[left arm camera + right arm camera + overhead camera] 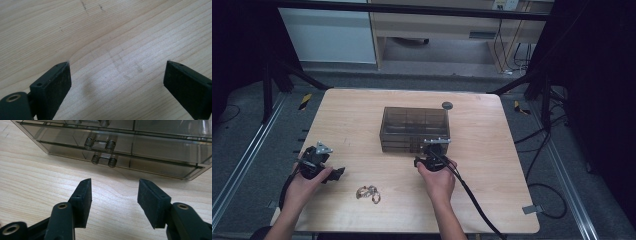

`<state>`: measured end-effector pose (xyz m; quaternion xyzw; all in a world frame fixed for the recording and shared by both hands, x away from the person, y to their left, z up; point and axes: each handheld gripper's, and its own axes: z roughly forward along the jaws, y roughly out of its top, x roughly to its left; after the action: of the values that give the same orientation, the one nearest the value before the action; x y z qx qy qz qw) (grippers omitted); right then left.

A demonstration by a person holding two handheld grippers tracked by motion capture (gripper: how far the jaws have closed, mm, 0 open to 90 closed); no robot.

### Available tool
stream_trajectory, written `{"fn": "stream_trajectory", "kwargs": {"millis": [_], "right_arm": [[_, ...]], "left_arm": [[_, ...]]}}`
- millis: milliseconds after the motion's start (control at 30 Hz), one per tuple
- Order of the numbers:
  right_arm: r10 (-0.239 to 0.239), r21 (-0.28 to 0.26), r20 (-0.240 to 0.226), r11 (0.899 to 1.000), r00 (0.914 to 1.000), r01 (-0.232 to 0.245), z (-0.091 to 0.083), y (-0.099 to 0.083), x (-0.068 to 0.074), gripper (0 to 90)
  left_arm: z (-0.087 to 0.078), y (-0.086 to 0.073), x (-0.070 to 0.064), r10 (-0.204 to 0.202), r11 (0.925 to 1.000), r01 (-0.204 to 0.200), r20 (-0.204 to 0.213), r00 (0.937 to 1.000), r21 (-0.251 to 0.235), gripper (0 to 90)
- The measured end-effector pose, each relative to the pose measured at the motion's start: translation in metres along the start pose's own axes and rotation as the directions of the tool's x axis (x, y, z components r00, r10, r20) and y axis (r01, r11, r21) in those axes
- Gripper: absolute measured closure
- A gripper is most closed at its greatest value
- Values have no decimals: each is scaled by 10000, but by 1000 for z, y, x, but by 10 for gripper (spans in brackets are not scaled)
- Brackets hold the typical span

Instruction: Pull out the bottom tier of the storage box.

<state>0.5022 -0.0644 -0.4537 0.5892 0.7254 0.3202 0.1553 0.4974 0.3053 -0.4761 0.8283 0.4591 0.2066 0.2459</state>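
Light wooden tabletop [362, 115]. A smoky transparent plastic drawer box [414, 130] sits near its centre, with two stacked drawers whose small peg handles [100, 144] face the person. A small dark round disc [447, 105] lies just behind the box's far right corner. A little cluster of metal rings and trinkets [368, 193] lies on the near part of the tabletop, between the two hands.

Right gripper [114, 195]: held just in front of the box's near right side, jaws partly apart, empty, pointed at the drawer fronts.

Left gripper [117, 82]: near the left edge, well apart from the box, jaws spread wide over bare wood, empty.
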Motion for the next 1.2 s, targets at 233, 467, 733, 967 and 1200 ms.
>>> {"fn": "stream_trajectory", "kwargs": {"millis": [233, 467, 733, 967, 1200], "right_arm": [[66, 28, -1, 10000, 10000, -66, 5, -2, 2, 465], [328, 109, 24, 9994, 9995, -328, 12, 0, 3, 475], [528, 253, 44, 9983, 9986, -529, 24, 9, 13, 465], [708, 343, 221, 9968, 9972, -715, 34, 16, 18, 464], [605, 526, 527, 9966, 9968, -632, 45, 18, 24, 463]], "left_arm": [[0, 0, 0, -30, 10000, 30, 21, 10000, -29, 75], [0, 0, 0, -38, 10000, 38, 54, 10000, -50, 75], [0, 1, 0, -85, 9999, 86, 136, 9999, -77, 75], [0, 1, 1, -115, 9999, 117, 186, 9998, -103, 75], [-1, 1, 1, -139, 9998, 142, 218, 9997, -155, 75]]}}
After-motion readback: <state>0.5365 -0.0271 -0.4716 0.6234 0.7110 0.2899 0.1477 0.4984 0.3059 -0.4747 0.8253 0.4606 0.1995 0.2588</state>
